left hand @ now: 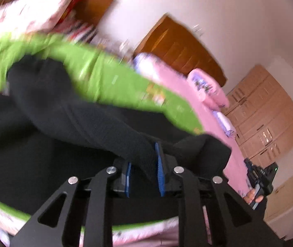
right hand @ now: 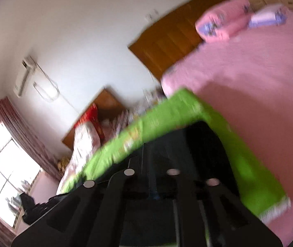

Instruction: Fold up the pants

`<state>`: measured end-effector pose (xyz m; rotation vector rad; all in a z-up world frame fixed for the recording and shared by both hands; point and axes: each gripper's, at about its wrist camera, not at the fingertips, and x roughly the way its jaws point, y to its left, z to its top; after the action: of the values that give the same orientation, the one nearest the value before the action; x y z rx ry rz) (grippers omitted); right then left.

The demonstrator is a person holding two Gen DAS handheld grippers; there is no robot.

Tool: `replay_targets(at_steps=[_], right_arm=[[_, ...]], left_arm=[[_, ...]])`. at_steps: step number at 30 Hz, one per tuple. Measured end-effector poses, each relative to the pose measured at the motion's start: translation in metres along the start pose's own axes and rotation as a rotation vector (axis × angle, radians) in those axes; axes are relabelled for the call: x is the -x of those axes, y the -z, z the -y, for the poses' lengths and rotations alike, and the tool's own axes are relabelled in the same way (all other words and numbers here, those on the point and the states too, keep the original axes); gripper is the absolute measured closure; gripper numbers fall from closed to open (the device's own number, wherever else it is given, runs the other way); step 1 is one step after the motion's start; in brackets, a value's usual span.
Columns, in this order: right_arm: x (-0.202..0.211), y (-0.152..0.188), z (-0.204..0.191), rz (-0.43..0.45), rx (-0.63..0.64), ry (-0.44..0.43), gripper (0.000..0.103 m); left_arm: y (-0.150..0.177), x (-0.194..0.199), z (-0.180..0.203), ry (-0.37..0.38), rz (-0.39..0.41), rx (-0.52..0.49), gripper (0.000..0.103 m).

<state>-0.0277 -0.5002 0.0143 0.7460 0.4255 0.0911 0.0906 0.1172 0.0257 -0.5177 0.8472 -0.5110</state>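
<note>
Now: left gripper (left hand: 144,175) jaws clamp black pants (left hand: 64,113) fold (lifted) | right gripper (right hand: 156,185) jaws: unclear

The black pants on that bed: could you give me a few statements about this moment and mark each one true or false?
1. The left gripper has a fold of the black pants between its blue pads. True.
2. The pants lie over a green sheet. True.
3. The bedcover is blue. False: it is pink.
4. The pink pillow lies on top of the pants. False: it lies far from them, by the wooden headboard.
5. The right wrist view shows plainly what the right gripper holds. False: it is too blurred and dark to tell.
</note>
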Motion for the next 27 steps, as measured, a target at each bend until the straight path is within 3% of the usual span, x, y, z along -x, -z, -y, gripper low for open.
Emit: replay_targets(at_steps=[2,3,4,5,7,10,15,16,18,20,21,23,27], right_arm=[[-0.013,0.022,0.021,-0.076,-0.045,0.079,0.073],[-0.022,0.032,0.033,-0.117,-0.079,0.101,0.068],[-0.028,0.036,0.04,-0.135,-0.099,0.103,0.049],[-0.032,0.04,0.047,-0.134,-0.112,0.097,0.024],[-0.032,0.04,0.053,-0.087,-0.12,0.06,0.017],[-0.031,0.035,0.047,-0.065,-0.079,0.062,0.017],[-0.055,0.016,0.037,-0.118,0.009,0.075,0.023],[-0.063,0.014,0.038,-0.139,0.018,0.09,0.028],[-0.085,0.015,0.04,-0.199,0.066,0.123,0.054],[-0.089,0.02,0.036,-0.195,0.133,0.163,0.064],[-0.085,0.02,0.029,-0.166,0.179,0.166,0.067],[-0.073,0.012,0.018,-0.108,0.205,0.152,0.089],[-0.034,-0.019,-0.012,-0.012,0.244,0.108,0.095]], left_arm=[[0.016,-0.024,-0.028,-0.019,-0.06,0.092,0.083],[0.02,-0.034,-0.037,-0.025,-0.082,0.117,0.076],[0.022,-0.04,-0.042,-0.023,-0.099,0.134,0.068],[0.022,-0.044,-0.045,-0.016,-0.104,0.141,0.068],[0.02,-0.042,-0.04,0.001,-0.086,0.124,0.05],[0.012,-0.04,-0.037,0.02,-0.069,0.102,0.044],[0.008,-0.049,-0.042,0.029,-0.064,0.14,0.044],[0.008,-0.048,-0.041,0.028,-0.063,0.14,0.044],[0.008,-0.05,-0.04,0.026,-0.061,0.147,0.045],[0.007,-0.051,-0.04,0.017,-0.058,0.153,0.061],[0.003,-0.048,-0.038,0.0,-0.047,0.146,0.082],[0.0,-0.037,-0.036,0.013,-0.008,0.123,0.086],[-0.018,-0.009,-0.003,0.028,0.081,0.02,0.089]])
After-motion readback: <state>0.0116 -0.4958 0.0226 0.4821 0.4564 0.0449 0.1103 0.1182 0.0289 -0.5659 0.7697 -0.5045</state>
